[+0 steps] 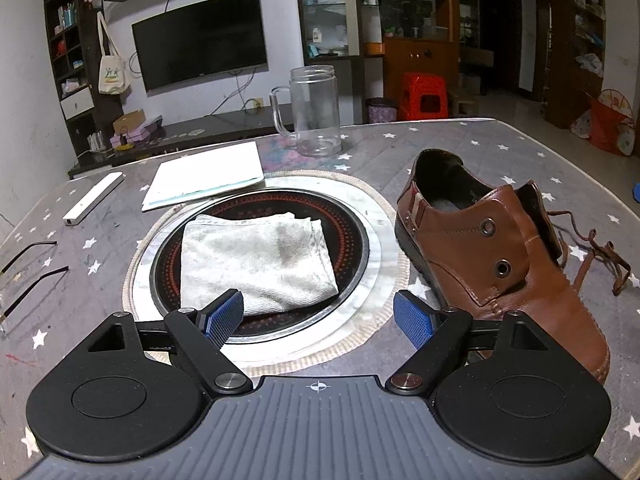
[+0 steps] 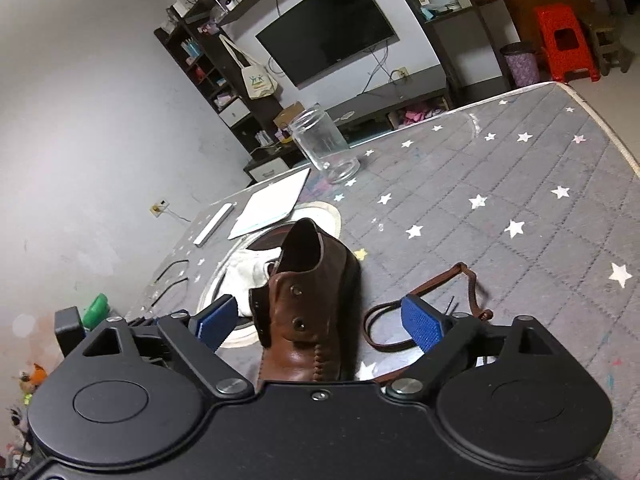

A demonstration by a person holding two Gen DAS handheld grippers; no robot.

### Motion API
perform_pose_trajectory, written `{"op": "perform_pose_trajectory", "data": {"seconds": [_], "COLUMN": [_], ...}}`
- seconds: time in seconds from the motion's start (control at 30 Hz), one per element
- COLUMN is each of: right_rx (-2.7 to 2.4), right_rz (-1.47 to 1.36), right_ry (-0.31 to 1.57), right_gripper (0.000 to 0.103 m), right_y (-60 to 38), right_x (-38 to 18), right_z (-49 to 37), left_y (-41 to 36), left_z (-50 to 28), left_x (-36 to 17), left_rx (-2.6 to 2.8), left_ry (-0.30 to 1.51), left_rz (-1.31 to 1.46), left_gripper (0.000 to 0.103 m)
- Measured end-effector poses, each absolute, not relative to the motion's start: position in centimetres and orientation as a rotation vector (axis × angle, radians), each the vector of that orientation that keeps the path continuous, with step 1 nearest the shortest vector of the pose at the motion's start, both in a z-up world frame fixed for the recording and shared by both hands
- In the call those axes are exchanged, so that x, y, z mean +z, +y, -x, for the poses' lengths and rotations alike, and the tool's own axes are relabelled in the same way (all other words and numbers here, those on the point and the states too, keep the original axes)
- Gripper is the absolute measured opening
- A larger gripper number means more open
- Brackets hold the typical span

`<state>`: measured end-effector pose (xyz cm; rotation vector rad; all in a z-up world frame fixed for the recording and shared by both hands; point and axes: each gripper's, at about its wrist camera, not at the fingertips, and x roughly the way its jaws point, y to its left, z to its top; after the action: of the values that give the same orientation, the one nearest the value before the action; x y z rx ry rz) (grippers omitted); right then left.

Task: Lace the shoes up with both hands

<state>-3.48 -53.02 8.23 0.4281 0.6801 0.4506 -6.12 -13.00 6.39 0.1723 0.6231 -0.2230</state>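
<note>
A brown leather shoe (image 1: 496, 256) stands unlaced on the star-patterned table, toe toward me, with two bare metal eyelets (image 1: 488, 227) on its near flap. A brown lace (image 1: 596, 256) lies loose on the table to its right. My left gripper (image 1: 320, 316) is open and empty, left of the shoe, over the white cloth. In the right wrist view the shoe (image 2: 308, 312) sits between the open pads of my right gripper (image 2: 320, 324), and the lace (image 2: 440, 300) loops on the table beside the right pad (image 2: 422, 322).
A folded white cloth (image 1: 256, 256) lies on a round black cooktop (image 1: 352, 216) in the table's middle. Behind it are white paper (image 1: 208, 174), a clear glass mug (image 1: 314, 110) and a white bar (image 1: 94, 198). Black wires (image 1: 32, 264) lie at left.
</note>
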Motion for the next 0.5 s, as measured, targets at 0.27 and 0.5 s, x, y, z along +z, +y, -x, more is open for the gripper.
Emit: {"op": "perform_pose_trajectory", "data": {"seconds": [0.27,0.5], "right_rx": [0.313,0.188], "right_rz": [-0.262,-0.076], "right_ry": [0.661,0.634], "right_gripper": [0.091,0.091], "right_y": [-52.8,-53.2], "right_x": [5.7,3.0], "right_z": [3.5,3.0], "left_y": [-12.7,-11.4], "left_z": [5.9,5.2], "left_x": [5.6,4.7], "left_rx": [-0.205,-0.138], "left_ry": [0.613,0.586], "left_rz": [-0.17,-0.158], "left_gripper": [0.083,0.083]}}
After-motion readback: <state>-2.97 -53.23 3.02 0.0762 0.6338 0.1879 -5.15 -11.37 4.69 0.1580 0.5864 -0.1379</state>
